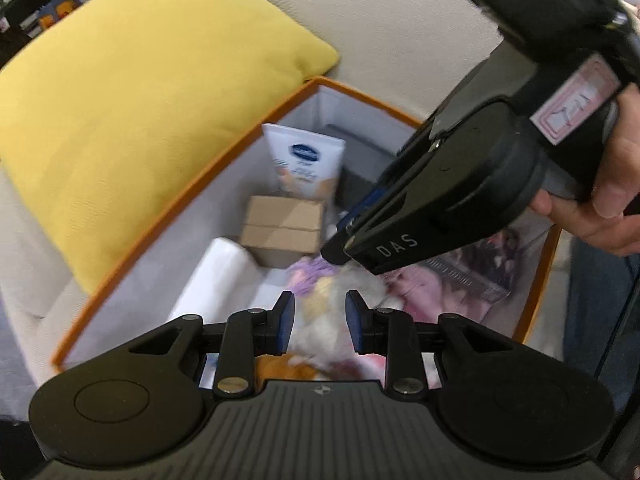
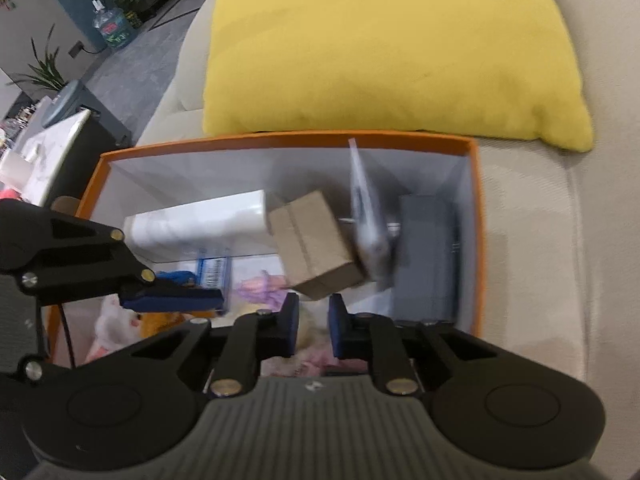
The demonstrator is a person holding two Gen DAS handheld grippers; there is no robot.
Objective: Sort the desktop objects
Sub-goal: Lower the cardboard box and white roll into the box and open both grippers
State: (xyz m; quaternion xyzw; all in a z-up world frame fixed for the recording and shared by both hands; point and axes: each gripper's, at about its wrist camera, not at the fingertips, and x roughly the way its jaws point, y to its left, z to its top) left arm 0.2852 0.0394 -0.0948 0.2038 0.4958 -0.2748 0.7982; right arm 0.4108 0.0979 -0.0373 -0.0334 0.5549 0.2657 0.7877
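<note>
An orange-rimmed storage box (image 1: 180,248) (image 2: 280,138) sits on a beige sofa and holds several objects. A white plush toy (image 1: 328,308) (image 2: 314,330) lies on top near the front. My right gripper (image 2: 314,326) (image 1: 336,254) reaches down into the box, and its narrow jaws are shut on the toy's fluff. My left gripper (image 1: 320,320) (image 2: 216,300) hovers over the same toy with its jaws partly apart. White fluff shows in the gap, but blur hides whether the pads touch it. A purple fluffy piece (image 1: 310,276) (image 2: 260,284) lies beside the toy.
Also in the box are a cardboard carton (image 1: 284,228) (image 2: 316,240), a white box (image 1: 216,276) (image 2: 200,220), a white pouch (image 1: 304,160), a dark grey case (image 2: 426,252) and a pink wrapped packet (image 1: 460,280). A yellow cushion (image 1: 140,112) (image 2: 380,48) lies behind the box.
</note>
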